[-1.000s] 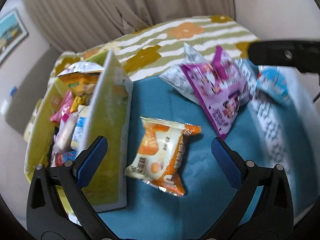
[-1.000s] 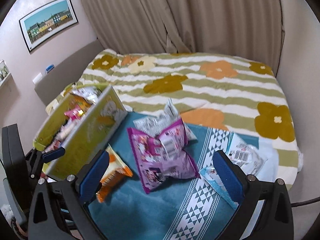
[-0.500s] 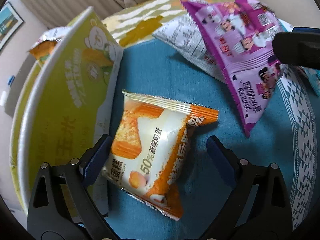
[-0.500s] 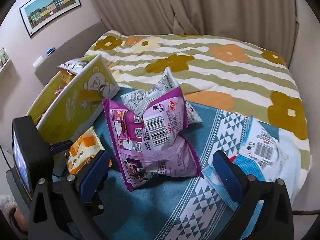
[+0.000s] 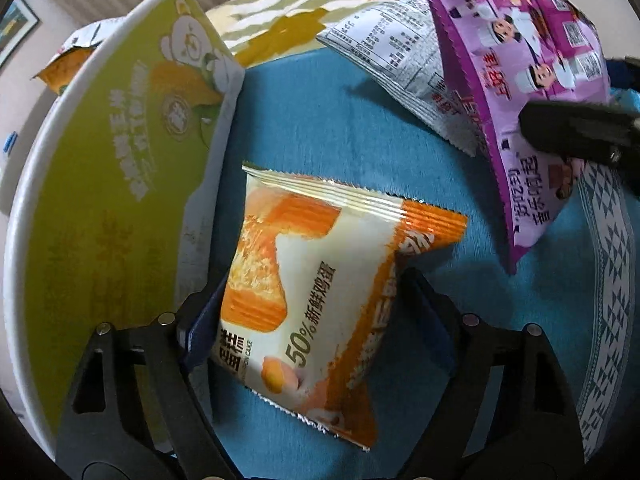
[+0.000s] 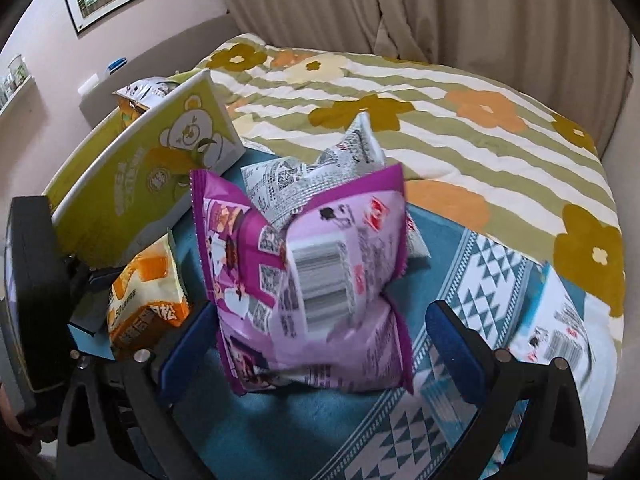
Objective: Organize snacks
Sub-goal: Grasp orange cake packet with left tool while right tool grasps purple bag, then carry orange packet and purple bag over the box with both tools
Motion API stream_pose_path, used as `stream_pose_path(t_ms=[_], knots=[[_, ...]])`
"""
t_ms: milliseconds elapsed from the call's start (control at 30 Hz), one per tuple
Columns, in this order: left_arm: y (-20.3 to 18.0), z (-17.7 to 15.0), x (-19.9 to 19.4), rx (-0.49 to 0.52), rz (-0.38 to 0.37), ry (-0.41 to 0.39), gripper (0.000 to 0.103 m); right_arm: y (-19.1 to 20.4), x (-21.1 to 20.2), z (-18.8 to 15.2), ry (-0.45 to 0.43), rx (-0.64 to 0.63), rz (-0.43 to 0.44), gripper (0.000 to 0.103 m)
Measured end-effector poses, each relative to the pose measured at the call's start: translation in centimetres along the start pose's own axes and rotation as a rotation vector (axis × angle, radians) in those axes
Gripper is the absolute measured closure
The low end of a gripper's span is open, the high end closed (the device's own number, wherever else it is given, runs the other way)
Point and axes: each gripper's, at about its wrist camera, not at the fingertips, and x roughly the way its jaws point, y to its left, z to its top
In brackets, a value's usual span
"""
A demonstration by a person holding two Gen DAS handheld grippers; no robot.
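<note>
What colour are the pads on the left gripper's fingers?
Dark blue pads, clearest in the left wrist view.

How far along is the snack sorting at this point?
Partly done: several packets already sit in the green box. In hand: the left gripper has its jaws around the orange cake packet; the right gripper is open around the purple packet. The white packet remains.

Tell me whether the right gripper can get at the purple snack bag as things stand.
Probably yes. The right gripper has its jaws open on either side of the purple snack bag, with nothing between them. The grey-printed packet lies behind it, out of the way.
</note>
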Motion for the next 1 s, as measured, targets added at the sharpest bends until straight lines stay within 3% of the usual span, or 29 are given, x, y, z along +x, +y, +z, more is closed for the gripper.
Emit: stream_pose_path(t_ms=[300, 500, 567, 800, 1000], knots=[[0.2, 0.2, -0.7, 0.007, -0.032, -0.010, 0.037, -0.1, 1.0, -0.4, 0.025, 0.030, 0.019, 0.000], [0.4, -0.4, -1.7, -0.021, -0.064, -0.015, 0.038, -0.4, 0.8, -0.4, 0.011, 0.031, 0.020, 0.000], [0.5, -0.5, -1.5, -0.025, -0.065, -0.013, 0.038, -0.4, 0.9, -0.5, 0.010, 0.029, 0.030, 0.011], [1.0, -0.3, -2.1, -0.032, -0.070, -0.022, 0.038, 0.2, 0.5, -0.8, 0.005, 0.021, 0.025, 0.030], [0.9, -0.2, -4.1, -0.028, -0.082, -0.054, 0.038, 0.5, -1.7, -1.0, -0.032, 0.027, 0.019, 0.031]])
